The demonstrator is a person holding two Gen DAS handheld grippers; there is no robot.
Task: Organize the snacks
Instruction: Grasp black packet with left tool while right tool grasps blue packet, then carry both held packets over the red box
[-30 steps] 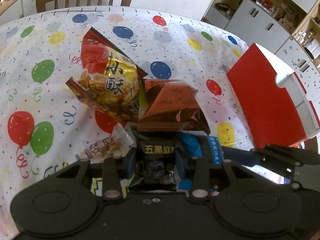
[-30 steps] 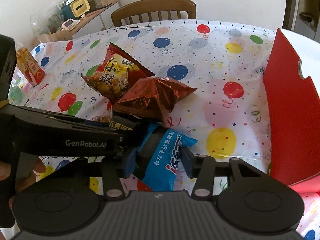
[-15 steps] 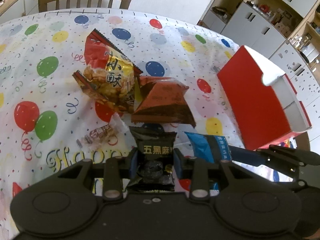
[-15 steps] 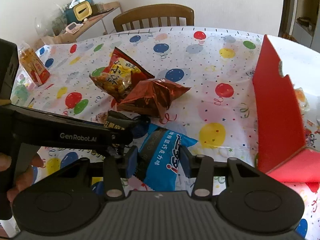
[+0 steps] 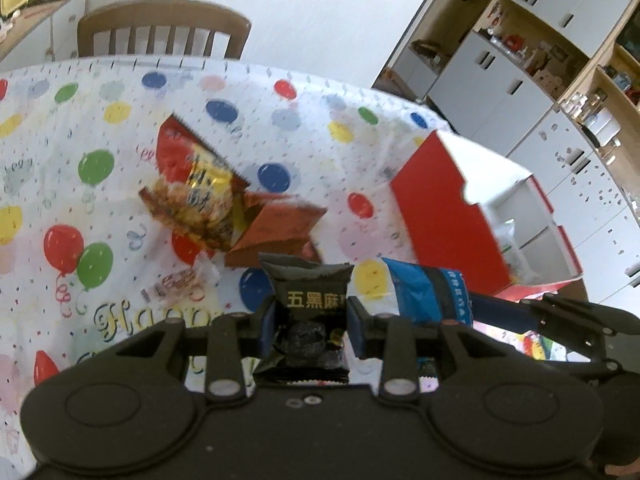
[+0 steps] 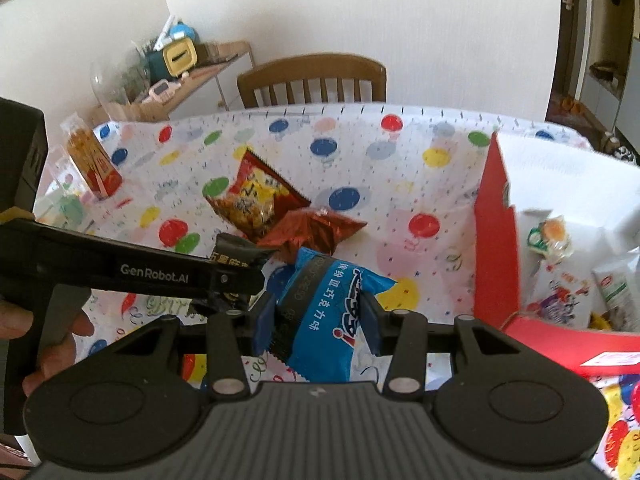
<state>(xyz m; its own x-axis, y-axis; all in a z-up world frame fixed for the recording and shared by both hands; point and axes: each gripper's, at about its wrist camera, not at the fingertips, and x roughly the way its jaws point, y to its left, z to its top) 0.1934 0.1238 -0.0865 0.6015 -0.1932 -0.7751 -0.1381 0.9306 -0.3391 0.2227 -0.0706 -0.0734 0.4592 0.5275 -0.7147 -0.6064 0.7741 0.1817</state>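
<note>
My left gripper (image 5: 311, 320) is shut on a black snack packet (image 5: 310, 300) and holds it above the table. My right gripper (image 6: 316, 316) is shut on a blue snack packet (image 6: 332, 312), also lifted; the blue packet shows in the left wrist view (image 5: 424, 296). A red-and-yellow snack bag (image 5: 192, 196) and a brown foil bag (image 5: 276, 228) lie on the balloon tablecloth (image 5: 100, 128). A small clear-wrapped snack (image 5: 176, 284) lies near them. A red box (image 5: 444, 216) with white compartments stands at the right; in the right wrist view (image 6: 494, 240) it holds several snacks.
A wooden chair (image 5: 160, 28) stands behind the table. An orange carton (image 6: 90, 160) stands at the table's far left. Cabinets (image 5: 540, 72) line the right wall. The left gripper's body (image 6: 132, 268) crosses the right wrist view at left.
Both grippers have lifted up and back from the table with their packets; the black and blue packets have come off the cloth. The bags on the table stay put.
</note>
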